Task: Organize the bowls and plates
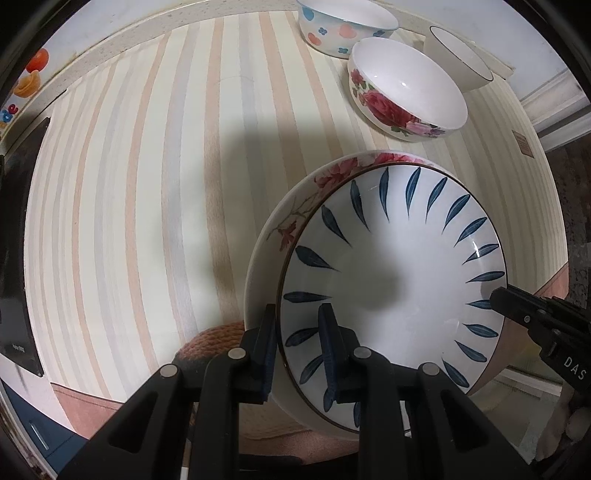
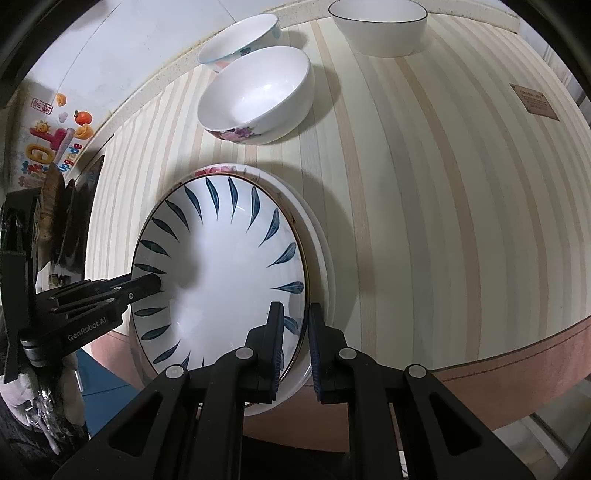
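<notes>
Now both hand-held grippers, left (image 1: 301, 349), right (image 2: 295, 345), clamping blue-leaf plate (image 1: 391, 280)

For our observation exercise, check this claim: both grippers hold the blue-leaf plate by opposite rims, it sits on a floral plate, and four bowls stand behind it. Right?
Nearly. The right wrist view shows three bowls, not four: the rose bowl, the pastel-flower bowl and the black-rimmed bowl. The rest holds.

Between the left gripper's (image 1: 301, 345) matt black plastic fingers with dull metal pins sits the glossy glazed rim of the blue-leaf plate (image 1: 391, 280). Beyond the fingertips, the rose bowl (image 1: 406, 92) shines like smooth porcelain. Under it all lies a matt striped tablecloth (image 1: 147, 184), woven-looking.
</notes>
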Demonstrator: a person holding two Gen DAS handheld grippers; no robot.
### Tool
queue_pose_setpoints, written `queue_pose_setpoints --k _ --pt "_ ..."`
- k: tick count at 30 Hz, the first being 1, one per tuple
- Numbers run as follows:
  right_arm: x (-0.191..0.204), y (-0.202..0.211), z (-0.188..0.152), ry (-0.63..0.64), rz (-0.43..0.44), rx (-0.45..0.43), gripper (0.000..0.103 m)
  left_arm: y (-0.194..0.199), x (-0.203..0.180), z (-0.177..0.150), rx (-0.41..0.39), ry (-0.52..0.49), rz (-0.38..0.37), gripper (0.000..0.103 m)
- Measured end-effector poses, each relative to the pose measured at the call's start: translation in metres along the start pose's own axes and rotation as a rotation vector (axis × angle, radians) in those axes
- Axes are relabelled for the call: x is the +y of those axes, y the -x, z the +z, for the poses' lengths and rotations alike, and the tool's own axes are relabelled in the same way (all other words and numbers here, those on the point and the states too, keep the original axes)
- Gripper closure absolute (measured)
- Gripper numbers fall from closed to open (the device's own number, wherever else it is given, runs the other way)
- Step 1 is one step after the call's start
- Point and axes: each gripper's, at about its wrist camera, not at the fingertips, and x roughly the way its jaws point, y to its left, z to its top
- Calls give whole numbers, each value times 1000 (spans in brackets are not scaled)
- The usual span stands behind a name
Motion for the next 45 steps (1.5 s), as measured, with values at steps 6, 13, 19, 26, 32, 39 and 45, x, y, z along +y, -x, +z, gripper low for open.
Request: queue_pose_setpoints --k 6,13,19,26,32,39,45 --pt "-2 0 -1 -16 1 9 88 -2 6 0 17 38 -13 84" --pt "-5 1 0 -13 14 12 88 -3 14 -1 26 77 -25 84" --pt "-10 2 3 -26 35 18 88 -4 21 -4 40 126 -45 83" --pt "-12 8 4 -15 39 8 88 4 24 -8 25 132 -19 83" --pt "-5 29 -1 25 14 -15 88 39 13 -27 -37 116 28 83" --pt "16 83 -32 109 7 -72 88 110 -6 -62 -120 76 37 83" --pt "33 140 -62 158 35 -131 88 155 -22 -81 -148 51 -1 83"
